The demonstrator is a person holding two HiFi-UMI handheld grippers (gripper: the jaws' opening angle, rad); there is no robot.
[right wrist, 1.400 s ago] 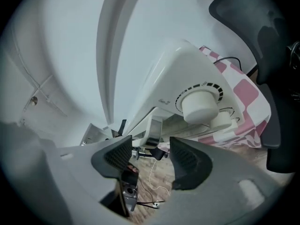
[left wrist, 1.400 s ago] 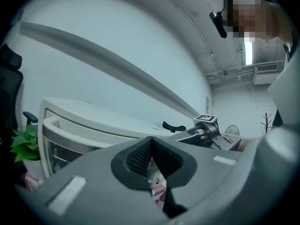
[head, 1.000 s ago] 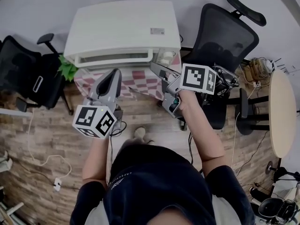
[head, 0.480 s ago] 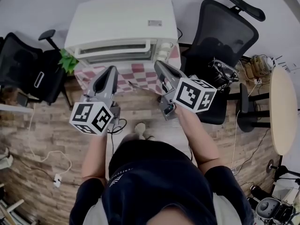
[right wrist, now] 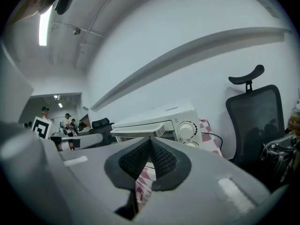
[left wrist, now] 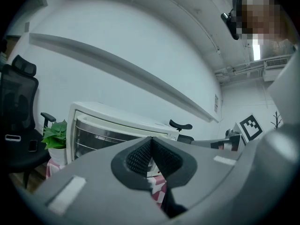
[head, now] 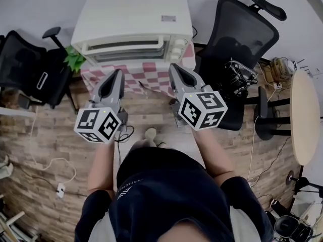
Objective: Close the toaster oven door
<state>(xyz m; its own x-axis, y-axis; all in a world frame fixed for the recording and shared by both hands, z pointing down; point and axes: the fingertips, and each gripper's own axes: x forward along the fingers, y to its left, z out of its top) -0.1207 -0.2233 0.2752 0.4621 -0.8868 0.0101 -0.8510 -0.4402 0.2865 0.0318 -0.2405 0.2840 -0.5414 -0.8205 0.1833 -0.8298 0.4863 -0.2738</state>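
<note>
1. The toaster oven point(head: 132, 29) sits on a checkered cloth point(head: 151, 80); its door point(head: 126, 48) looks upright and shut.
2. Left gripper point(head: 119, 73) and right gripper point(head: 173, 67) hover short of it, both jaws pressed together, pinching nothing.
3. Closing seems done; next calls only for drawing clear.

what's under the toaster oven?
A red-and-white checked cloth lies under the toaster oven and hangs down in front of it. Whatever surface carries them is covered by the cloth.

Left gripper point(head: 119, 73) and right gripper point(head: 174, 67) side by side, both closed, apparently empty.
</note>
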